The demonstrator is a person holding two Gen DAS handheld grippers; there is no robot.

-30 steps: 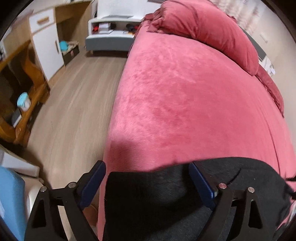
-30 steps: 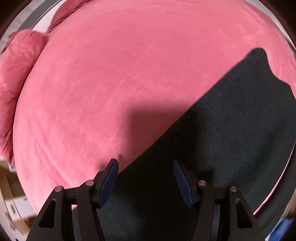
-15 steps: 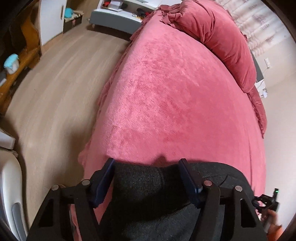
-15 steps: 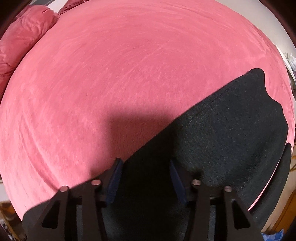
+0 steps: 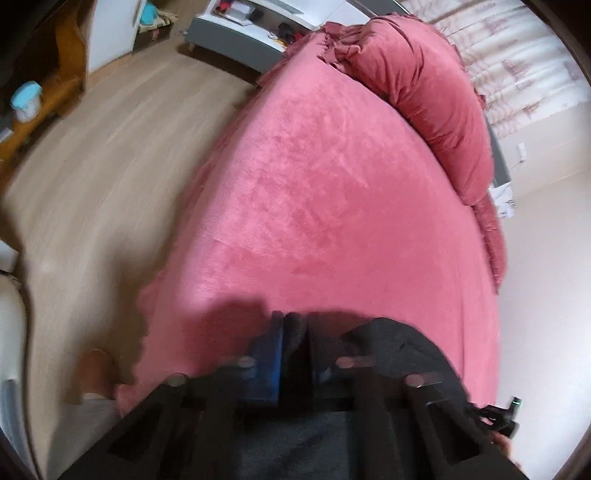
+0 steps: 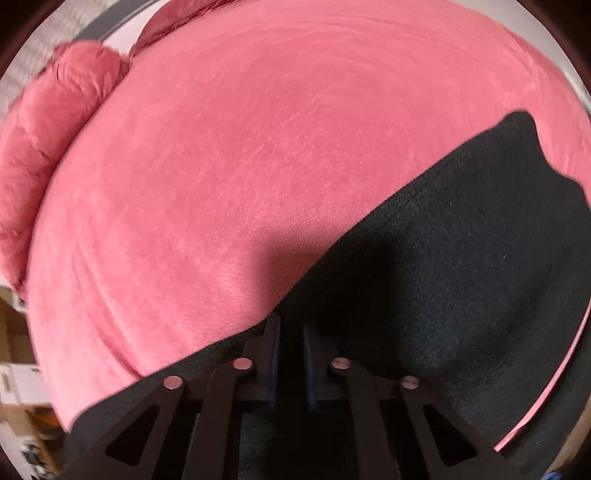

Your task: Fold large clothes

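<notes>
both claws have snapped in since a second ago, when their jaws stood wide over the cloth: the left gripper (image 5: 293, 325) now has its blue pads pinched together on a bunched fold of the black garment (image 5: 388, 354), and the right gripper (image 6: 290, 328) has its jaws drawn close with the same black garment (image 6: 461, 266) between them, a narrow dark slot left that looks filled with cloth. the left view has swung too, and more of the wooden floor (image 5: 110, 177) shows than before. the garment lies at the near edge of the pink bed (image 6: 258, 147), spread out to the right in the right wrist view, its far corner rising to a point near the bed's rim. the left gripper's fingers are smeared by motion blur, so their edges are hard to read, and the garment's lower part runs off the bottom of both views. further out, a big pink pillow (image 5: 424, 96) sits at the head of the bed. beyond it a low grey shelf unit (image 5: 240, 33) holds small items too tiny to name, and a pale blue tub (image 5: 26, 101) sits on a wooden shelf (image 5: 48, 99) at far left.
</notes>
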